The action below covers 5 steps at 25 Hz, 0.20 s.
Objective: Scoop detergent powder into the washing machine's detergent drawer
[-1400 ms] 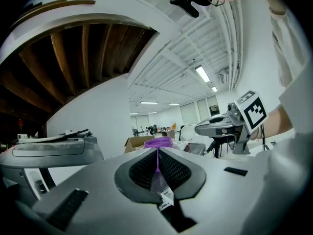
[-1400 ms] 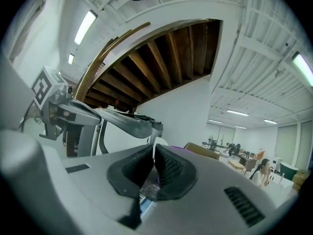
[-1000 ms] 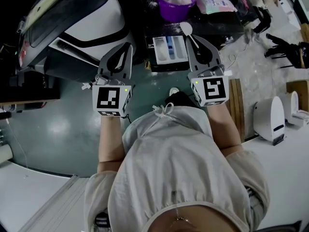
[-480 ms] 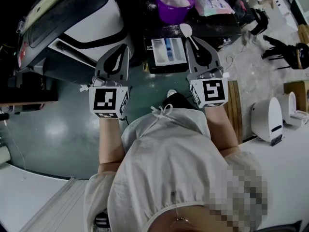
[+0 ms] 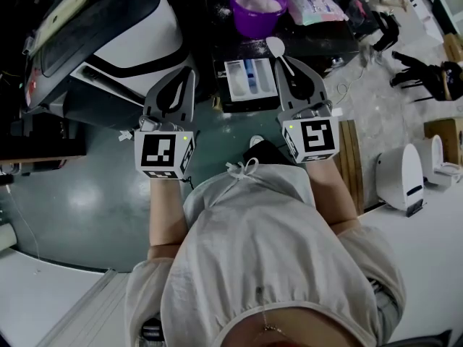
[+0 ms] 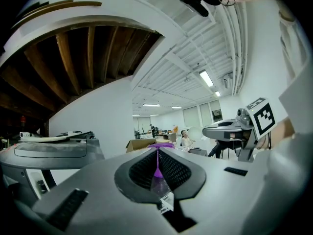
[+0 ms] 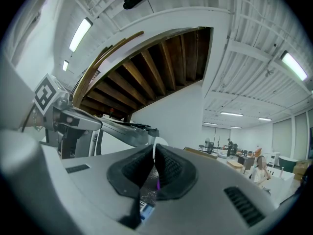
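Observation:
At the top of the head view stands a purple tub [image 5: 255, 2] holding white powder. Below it the white detergent drawer [image 5: 249, 76] lies open, with a blue compartment in its middle. My right gripper [image 5: 284, 63] is shut on the handle of a white spoon [image 5: 275, 45], whose bowl hangs just past the drawer's far right corner. Whether the bowl carries powder I cannot tell. In the right gripper view the spoon's handle [image 7: 154, 151] sticks up between the closed jaws. My left gripper [image 5: 190, 71] is shut and holds nothing, left of the drawer and beside the washing machine [image 5: 108, 35].
A pink detergent bag [image 5: 312, 4] lies right of the tub on the dark counter. The floor below is dark green. A white appliance [image 5: 404, 176] stands on the floor at the right. A person's legs [image 5: 427, 71] show at the far right.
Almost nothing: the drawer, tub and spoon have drifted slightly up and left in the head view. Both grippers keep their pose, the right one still on the spoon.

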Available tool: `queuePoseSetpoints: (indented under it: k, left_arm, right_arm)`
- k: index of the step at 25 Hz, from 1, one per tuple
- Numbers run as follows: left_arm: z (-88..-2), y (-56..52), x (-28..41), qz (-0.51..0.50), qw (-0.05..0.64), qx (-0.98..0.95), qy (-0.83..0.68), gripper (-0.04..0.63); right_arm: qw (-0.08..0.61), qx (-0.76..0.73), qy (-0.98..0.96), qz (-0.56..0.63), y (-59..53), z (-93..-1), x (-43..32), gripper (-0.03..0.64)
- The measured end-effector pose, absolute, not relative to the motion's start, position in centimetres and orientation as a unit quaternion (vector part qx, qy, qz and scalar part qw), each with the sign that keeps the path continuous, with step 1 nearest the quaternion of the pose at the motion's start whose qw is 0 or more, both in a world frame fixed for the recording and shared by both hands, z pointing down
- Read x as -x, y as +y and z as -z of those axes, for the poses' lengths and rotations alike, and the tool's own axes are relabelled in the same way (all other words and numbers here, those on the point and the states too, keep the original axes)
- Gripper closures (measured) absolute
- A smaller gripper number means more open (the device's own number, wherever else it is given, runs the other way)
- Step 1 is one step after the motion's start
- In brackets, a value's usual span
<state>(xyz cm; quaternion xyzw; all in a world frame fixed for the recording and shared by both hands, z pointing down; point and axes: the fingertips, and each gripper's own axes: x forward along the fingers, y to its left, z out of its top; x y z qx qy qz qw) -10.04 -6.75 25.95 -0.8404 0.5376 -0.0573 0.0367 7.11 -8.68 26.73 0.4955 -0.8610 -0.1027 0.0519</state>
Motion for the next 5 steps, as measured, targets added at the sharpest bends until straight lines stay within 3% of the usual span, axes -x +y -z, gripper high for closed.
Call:
queuePoseSetpoints:
  k: [5]
  left_arm:
    - [-26.15, -6.98, 10.21, 0.063, 0.033, 0.841, 0.536, 0.568]
  right_arm:
    - [0.052, -0.499, -0.860, 0.096, -8.87, -26.82, -6.96, 0.611]
